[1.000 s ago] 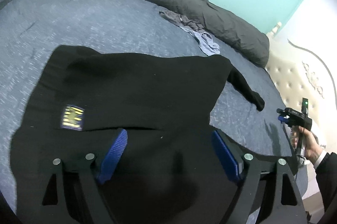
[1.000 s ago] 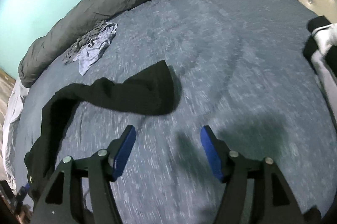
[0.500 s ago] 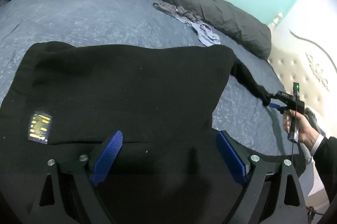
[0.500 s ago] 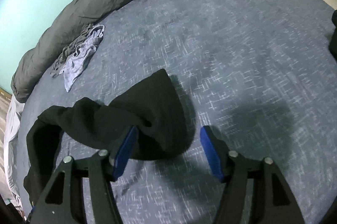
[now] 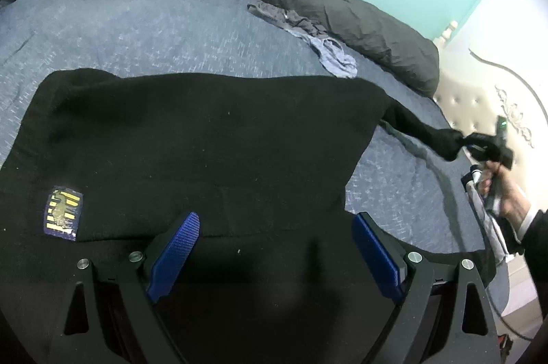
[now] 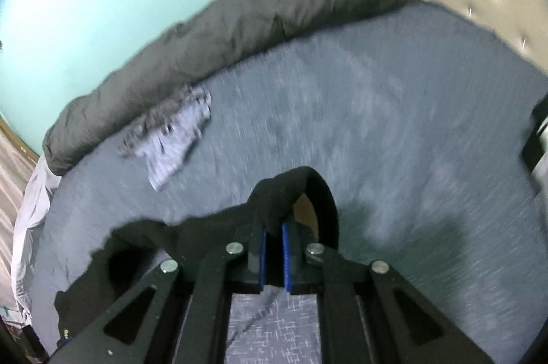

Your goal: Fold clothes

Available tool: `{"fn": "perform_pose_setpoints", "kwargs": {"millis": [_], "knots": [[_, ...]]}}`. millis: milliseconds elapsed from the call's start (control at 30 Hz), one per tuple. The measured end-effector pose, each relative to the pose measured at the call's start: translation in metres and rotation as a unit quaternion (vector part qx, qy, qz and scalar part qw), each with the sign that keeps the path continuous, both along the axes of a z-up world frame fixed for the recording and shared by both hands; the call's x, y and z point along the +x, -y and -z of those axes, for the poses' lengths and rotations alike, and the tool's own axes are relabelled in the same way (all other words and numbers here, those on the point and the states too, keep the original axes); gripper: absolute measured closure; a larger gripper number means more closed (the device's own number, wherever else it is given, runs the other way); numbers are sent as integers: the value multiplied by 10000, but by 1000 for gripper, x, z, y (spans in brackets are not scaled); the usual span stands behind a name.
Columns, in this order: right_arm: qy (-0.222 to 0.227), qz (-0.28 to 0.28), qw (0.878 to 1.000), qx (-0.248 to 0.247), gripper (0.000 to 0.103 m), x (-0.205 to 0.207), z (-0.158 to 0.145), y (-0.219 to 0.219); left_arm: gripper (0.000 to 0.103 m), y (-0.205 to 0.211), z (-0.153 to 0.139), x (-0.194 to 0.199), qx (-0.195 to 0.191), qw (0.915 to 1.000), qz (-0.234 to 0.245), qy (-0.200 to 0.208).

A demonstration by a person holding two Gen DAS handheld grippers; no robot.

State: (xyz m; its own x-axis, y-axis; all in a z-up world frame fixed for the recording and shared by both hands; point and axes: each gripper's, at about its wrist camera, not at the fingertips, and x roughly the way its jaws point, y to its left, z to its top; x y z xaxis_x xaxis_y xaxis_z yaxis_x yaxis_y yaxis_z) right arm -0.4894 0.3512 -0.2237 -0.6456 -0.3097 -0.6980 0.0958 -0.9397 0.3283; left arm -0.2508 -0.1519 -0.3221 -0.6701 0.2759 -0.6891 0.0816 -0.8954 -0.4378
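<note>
Lying flat on the bed (image 5: pixel 144 21), the black top (image 5: pixel 212 138) is spread just ahead of the left tool (image 5: pixel 274 247) and under it, with a yellow patch (image 5: pixel 62 210) seen ahead and to that tool's left. The left tool is held wide apart above the cloth, nothing between its blue pads (image 5: pixel 176 247). The right tool (image 6: pixel 274 232) is closed narrow on the sleeve (image 6: pixel 298 192), whose cuff is bunched and folded over the blue pads (image 6: pixel 286 247); the rest of the sleeve trails back to the tool's left. From the left wrist view, the sleeve is seen drawn out to the right, lifted off the bed at its end, gripped by a tool in a hand (image 5: pixel 507 192). A grey duvet (image 6: pixel 222 28) is rolled along the far edge, with a crumpled pale garment (image 6: pixel 171 131) just before it.
</note>
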Motion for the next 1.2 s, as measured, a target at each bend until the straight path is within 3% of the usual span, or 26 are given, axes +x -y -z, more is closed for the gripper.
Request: {"fn": "perform_pose_setpoints", "kwargs": {"millis": [200, 333, 600, 767, 1000, 1100, 1200], "knots": [[51, 116, 9992, 374, 97, 17, -75, -32, 10, 2, -4, 5, 58, 10000, -21, -53], [290, 256, 9984, 417, 97, 26, -91, -56, 10, 4, -7, 7, 63, 9999, -48, -75], [1420, 556, 9873, 442, 97, 39, -28, -88, 10, 5, -9, 8, 84, 9999, -34, -117], [1828, 746, 9798, 306, 96, 49, 18, -107, 10, 5, -8, 6, 50, 9999, -43, -98], [1435, 984, 9847, 81, 90, 47, 31, -118, 10, 1, -5, 3, 10, 10000, -14, -58], [1163, 1098, 9870, 139, 74, 43, 27, -117, 10, -1, -3, 2, 0, 10000, 10, -29], [919, 1070, 9894, 350, 73, 43, 19, -115, 10, -2, -3, 2, -3, 10000, 24, -30]]}}
